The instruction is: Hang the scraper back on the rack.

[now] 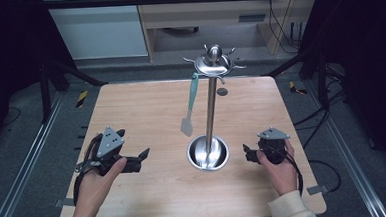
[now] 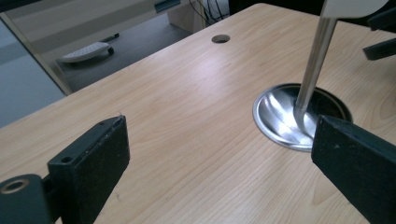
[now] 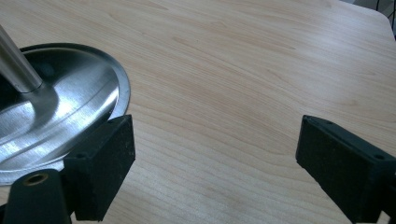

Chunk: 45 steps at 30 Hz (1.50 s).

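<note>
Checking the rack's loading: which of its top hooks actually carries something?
The hook on the steel stand's left side: a teal-handled spatula hangs from it; the rest are bare.

Both grippers (image 1: 136,161) (image 1: 249,153), jaws wide apart

Metal stand (image 1: 209,152) sitting in the middle of the table (image 1: 146,116), spatula (image 1: 190,108) hanging from its top on the left, left gripper (image 1: 144,155) lying left of the base, right gripper (image 1: 246,152) lying right of it

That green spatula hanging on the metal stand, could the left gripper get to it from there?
Probably yes. The left gripper is open, and only bare table lies between it and the spatula, which hangs on the stand's left side.
</note>
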{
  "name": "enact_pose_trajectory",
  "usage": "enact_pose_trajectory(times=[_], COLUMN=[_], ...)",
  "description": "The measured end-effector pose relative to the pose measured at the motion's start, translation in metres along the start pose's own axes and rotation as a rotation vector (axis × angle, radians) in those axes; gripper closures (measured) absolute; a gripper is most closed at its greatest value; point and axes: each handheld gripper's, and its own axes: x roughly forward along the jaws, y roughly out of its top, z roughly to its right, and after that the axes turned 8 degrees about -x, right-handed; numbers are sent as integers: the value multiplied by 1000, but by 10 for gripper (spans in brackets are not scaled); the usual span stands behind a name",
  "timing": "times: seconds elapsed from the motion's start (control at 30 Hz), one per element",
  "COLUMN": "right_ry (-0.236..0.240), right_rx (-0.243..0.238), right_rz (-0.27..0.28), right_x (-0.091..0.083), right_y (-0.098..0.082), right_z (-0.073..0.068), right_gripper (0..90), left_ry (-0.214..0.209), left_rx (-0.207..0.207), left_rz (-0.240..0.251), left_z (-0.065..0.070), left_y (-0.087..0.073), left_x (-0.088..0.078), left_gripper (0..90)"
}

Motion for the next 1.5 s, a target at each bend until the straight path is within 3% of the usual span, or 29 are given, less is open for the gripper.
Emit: enact_pose_trajectory(times=[0.47,0.63,1.07,1.5], right_ry=[-1,-3,-7,-4], right_rx=[5,4,7,6], right_rz=[-2,-3,-2,-8], right_x=[0,0,0,0], right_y=[0,0,-1,-1], right_z=[0,0,3,1], right_gripper=[122,122,121,122], left_ry=[42,59,71,119], left_rx=[-33,-48,-59,-69], left_rz=[-62,-59,-113,-160], left_z=[-28,-34,-46,-65], left_y=[-31,-38,-56,-73], left_x=[17,22,33,37], left_gripper=[49,51,41,36])
